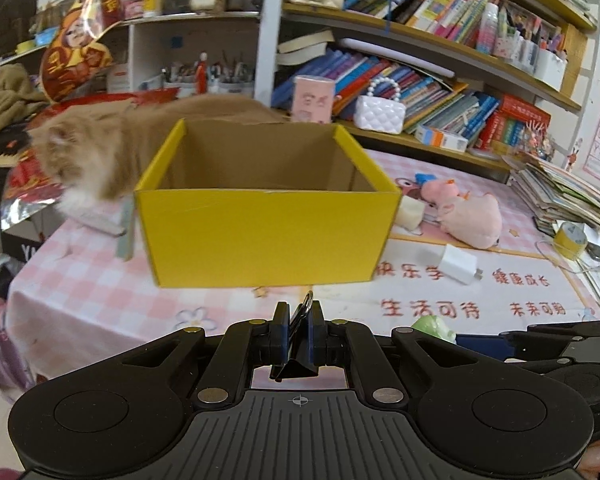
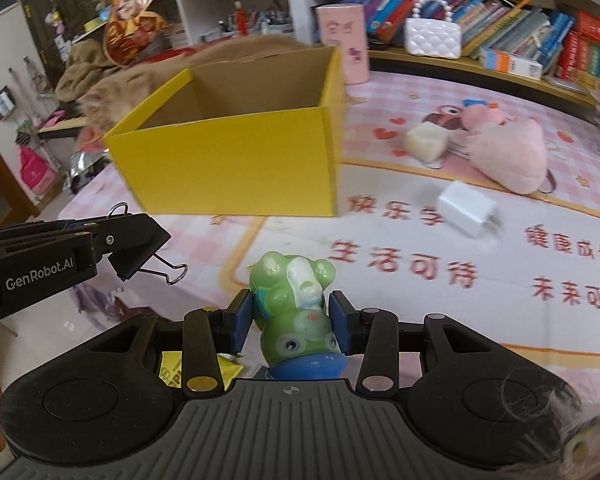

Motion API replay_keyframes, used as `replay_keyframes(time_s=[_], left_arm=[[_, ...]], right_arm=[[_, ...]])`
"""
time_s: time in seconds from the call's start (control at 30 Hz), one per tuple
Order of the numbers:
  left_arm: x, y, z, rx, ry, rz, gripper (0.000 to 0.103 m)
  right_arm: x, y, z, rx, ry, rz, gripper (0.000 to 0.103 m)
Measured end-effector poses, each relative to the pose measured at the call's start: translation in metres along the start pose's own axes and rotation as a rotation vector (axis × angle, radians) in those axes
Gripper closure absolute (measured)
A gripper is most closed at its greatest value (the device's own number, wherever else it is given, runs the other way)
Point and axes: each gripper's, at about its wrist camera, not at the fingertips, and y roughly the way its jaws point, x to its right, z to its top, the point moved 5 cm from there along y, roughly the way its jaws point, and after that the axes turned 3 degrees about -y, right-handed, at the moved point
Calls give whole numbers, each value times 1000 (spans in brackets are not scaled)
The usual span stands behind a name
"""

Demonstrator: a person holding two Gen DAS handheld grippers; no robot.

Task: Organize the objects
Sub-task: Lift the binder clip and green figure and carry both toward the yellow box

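Observation:
An open yellow cardboard box point(image 1: 260, 232) point(image 2: 236, 160) stands on the pink checked tablecloth, empty as far as its inside shows. My left gripper point(image 1: 298, 312) is shut on a black binder clip point(image 1: 296, 364) point(image 2: 140, 248), short of the box's front wall. In the right wrist view that clip shows from the side at the left, its wire handles sticking out. My right gripper point(image 2: 291, 312) is shut on a green toy figure point(image 2: 296, 304) with a blue base, held above the cloth in front of the box's right corner. The figure's top peeks into the left wrist view point(image 1: 434, 328).
A ginger cat point(image 1: 92, 156) point(image 2: 108, 100) stands behind the box's left side. Right of the box lie a white charger plug point(image 1: 458, 264) point(image 2: 470, 210), a cream cube point(image 2: 426, 142) and a pink plush toy point(image 1: 470, 214) point(image 2: 508, 152). Bookshelves point(image 1: 420, 80) line the back; a book stack point(image 1: 560, 192) sits far right.

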Motion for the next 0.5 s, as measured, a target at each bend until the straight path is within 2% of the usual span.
replay_keyframes(time_s=[0.5], left_arm=[[-55,-41,-5,52,-17,31,96]], right_arm=[[-66,-1,-4,32,-48,19,65]])
